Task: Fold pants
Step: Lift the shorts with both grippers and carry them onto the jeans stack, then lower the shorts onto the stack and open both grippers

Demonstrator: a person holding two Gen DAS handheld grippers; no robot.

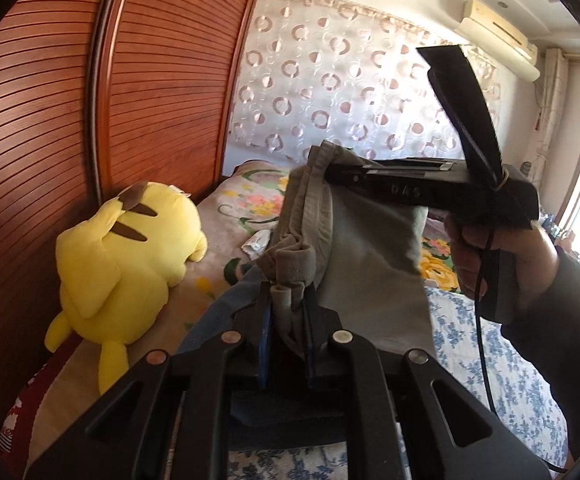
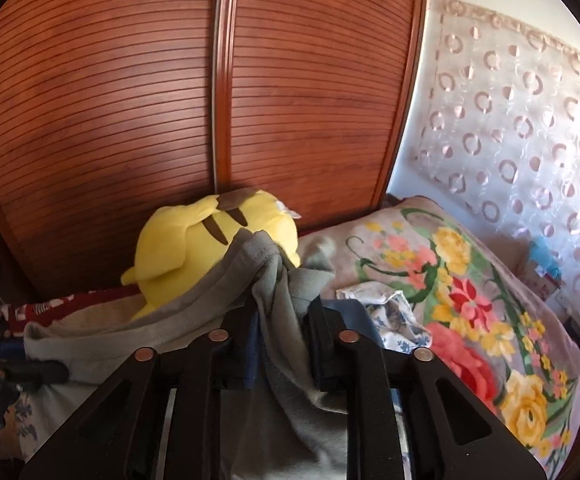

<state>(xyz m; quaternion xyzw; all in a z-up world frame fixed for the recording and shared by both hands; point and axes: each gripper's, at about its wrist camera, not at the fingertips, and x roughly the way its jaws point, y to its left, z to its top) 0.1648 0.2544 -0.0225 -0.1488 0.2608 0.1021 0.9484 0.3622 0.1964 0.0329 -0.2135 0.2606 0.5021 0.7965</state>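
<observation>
The grey pants (image 1: 354,236) hang above the bed (image 1: 486,344), lifted off it and gathered at two points along the waistband. In the left wrist view, the left claw (image 1: 287,300) has a bunched fold of the waistband between its two fingers (image 1: 263,312); the gap is narrow and the cloth fills it, with the pads pressing on it. The right claw (image 1: 330,178) appears in the same view above and beyond the left claw, entering from the right, with its tip at the top edge of the pants; the person's hand (image 1: 498,256) grips its handle, a dark sleeve (image 1: 570,320) behind it. In the right wrist view, the right claw (image 2: 283,328) stands somewhat wider, with grey cloth draped between its fingers (image 2: 322,336); whether the pads press on the cloth there cannot be told. Relative to the pants, a yellow plush toy (image 1: 129,248) lies to the left on the bed, against the slatted wooden wardrobe doors (image 1: 161,80). A flowered blanket (image 2: 462,292) covers the bed behind and to the right of the pants. A patterned curtain (image 1: 342,72) hangs beyond the pants, with an air conditioner (image 1: 498,36) above it.
</observation>
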